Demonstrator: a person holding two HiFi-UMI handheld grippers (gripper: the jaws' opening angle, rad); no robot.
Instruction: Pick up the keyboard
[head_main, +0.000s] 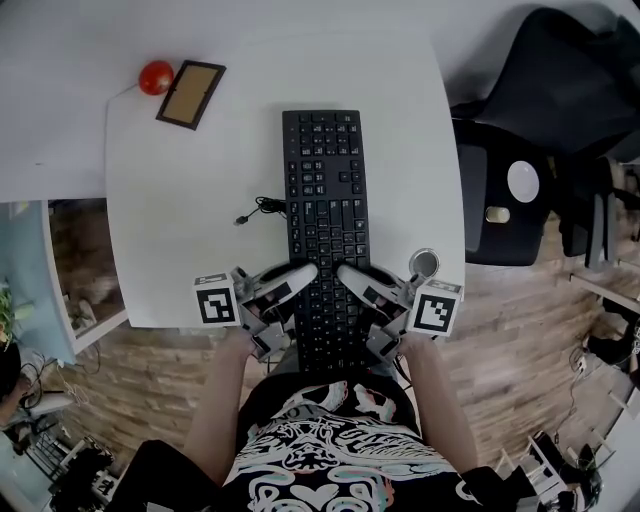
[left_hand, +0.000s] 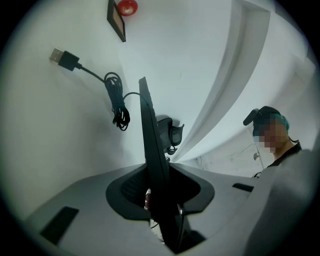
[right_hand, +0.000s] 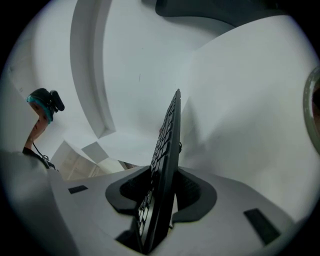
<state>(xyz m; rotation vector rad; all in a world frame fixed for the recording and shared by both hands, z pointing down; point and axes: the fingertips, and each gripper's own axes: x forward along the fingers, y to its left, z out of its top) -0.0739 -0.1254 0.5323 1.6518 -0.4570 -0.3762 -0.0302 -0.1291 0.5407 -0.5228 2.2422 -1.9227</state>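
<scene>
A black keyboard (head_main: 325, 200) lies lengthwise on the white table (head_main: 190, 220), its near end sticking out past the table's front edge. My left gripper (head_main: 300, 272) is clamped on that end's left edge and my right gripper (head_main: 350, 272) on its right edge. In the left gripper view the keyboard (left_hand: 150, 130) runs edge-on between the jaws of the gripper (left_hand: 160, 185). The right gripper view shows the keyboard (right_hand: 167, 145), keys facing left, tilted between the jaws of the gripper (right_hand: 162, 192). Its cable (head_main: 262, 208) lies coiled left of it, ending in a USB plug (left_hand: 64, 58).
A red ball (head_main: 156, 77) and a small framed board (head_main: 190, 94) sit at the far left of the table. A round metal object (head_main: 424, 263) stands near the front right edge. A black office chair (head_main: 540, 130) is to the right, over wooden floor.
</scene>
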